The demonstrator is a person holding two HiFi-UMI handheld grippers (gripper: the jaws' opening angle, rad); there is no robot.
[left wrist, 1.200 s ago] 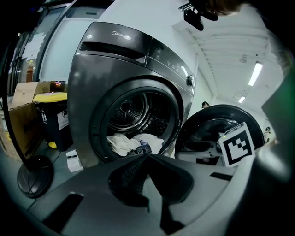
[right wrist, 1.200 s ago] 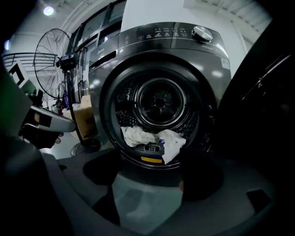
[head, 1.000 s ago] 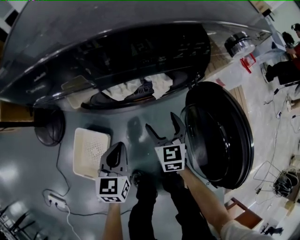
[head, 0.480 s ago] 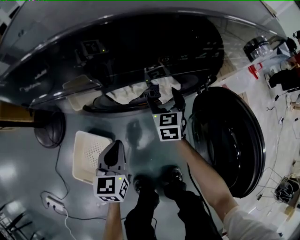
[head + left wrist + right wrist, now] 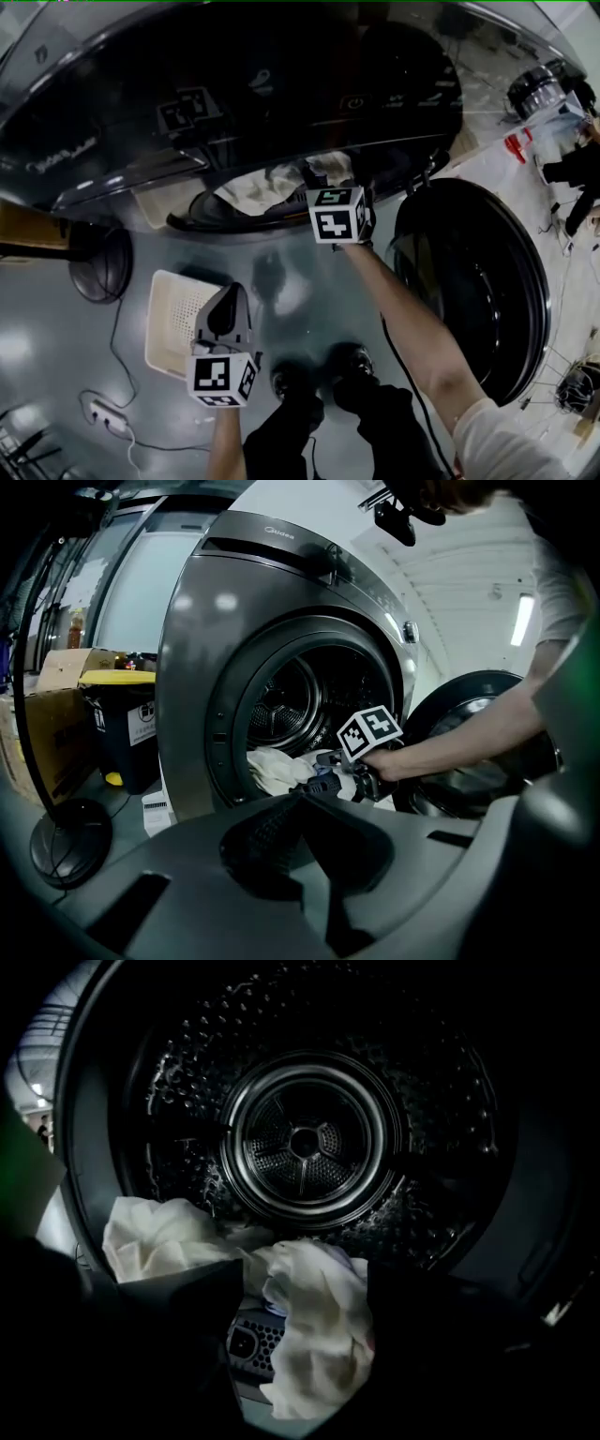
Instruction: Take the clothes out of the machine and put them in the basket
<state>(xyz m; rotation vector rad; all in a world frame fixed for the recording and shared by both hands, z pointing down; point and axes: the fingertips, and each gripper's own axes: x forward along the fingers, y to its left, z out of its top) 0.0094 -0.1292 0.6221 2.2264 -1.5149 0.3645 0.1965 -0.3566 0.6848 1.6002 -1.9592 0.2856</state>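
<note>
White clothes (image 5: 267, 185) lie heaped at the mouth of the grey washing machine (image 5: 112, 103). My right gripper (image 5: 328, 174) reaches into that mouth, its marker cube (image 5: 337, 214) just outside. In the right gripper view its jaws (image 5: 305, 1271) stand open on either side of a crumpled white cloth (image 5: 319, 1344). A dark grid-patterned item (image 5: 253, 1340) lies under the cloth, and a second white cloth (image 5: 155, 1237) lies to the left. My left gripper (image 5: 230, 294) hangs shut and empty beside the white basket (image 5: 173, 319) on the floor. The left gripper (image 5: 300, 801) looks at the right gripper (image 5: 328, 772) at the clothes (image 5: 272, 766).
The round machine door (image 5: 478, 281) swings open at the right. A round black object (image 5: 98, 258) and a power strip with its cable (image 5: 111, 403) lie on the floor at the left. A cardboard box (image 5: 47, 714) and a black bin (image 5: 127, 724) stand beside the machine.
My right gripper has travelled from beside the open door up into the machine's mouth, over the white clothes. The left gripper has sunk slightly beside the basket.
</note>
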